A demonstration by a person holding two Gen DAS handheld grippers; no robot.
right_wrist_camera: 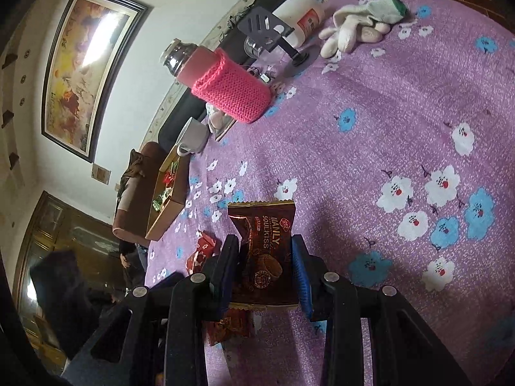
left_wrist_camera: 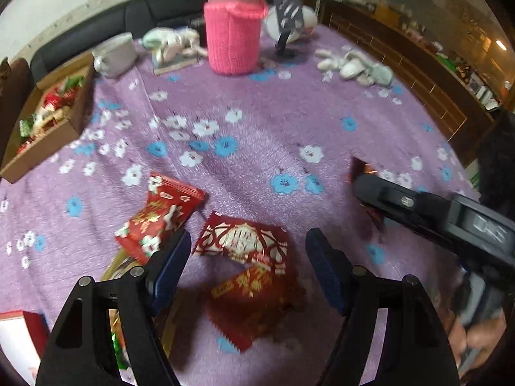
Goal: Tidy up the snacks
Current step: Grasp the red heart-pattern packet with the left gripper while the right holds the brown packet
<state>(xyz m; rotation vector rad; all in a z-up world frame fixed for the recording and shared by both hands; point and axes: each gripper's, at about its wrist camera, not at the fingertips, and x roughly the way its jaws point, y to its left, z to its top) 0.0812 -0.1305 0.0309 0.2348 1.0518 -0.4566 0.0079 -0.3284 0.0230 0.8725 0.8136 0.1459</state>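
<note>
Right wrist view: your right gripper (right_wrist_camera: 265,257) pinches a brown snack packet (right_wrist_camera: 262,251).
Glossy, zigzag-edged, it is printed "MANLY SOULKISS" with a biscuit picture and is held above the purple flowered worktop (right_wrist_camera: 370,148). Your left gripper (left_wrist_camera: 248,257) hangs spread over red snack packets (left_wrist_camera: 244,241); a cardboard box (left_wrist_camera: 48,135) of snacks sits far left.

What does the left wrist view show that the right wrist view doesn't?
Only the left wrist view: the open left gripper over two red packets, the patterned one and the darker one. Only the right wrist view: the right gripper shut on a brown Soulkiss packet, and the framed painting. Both: the cardboard box of snacks, pink-sleeved flask, white mug and purple floral cloth.
</note>
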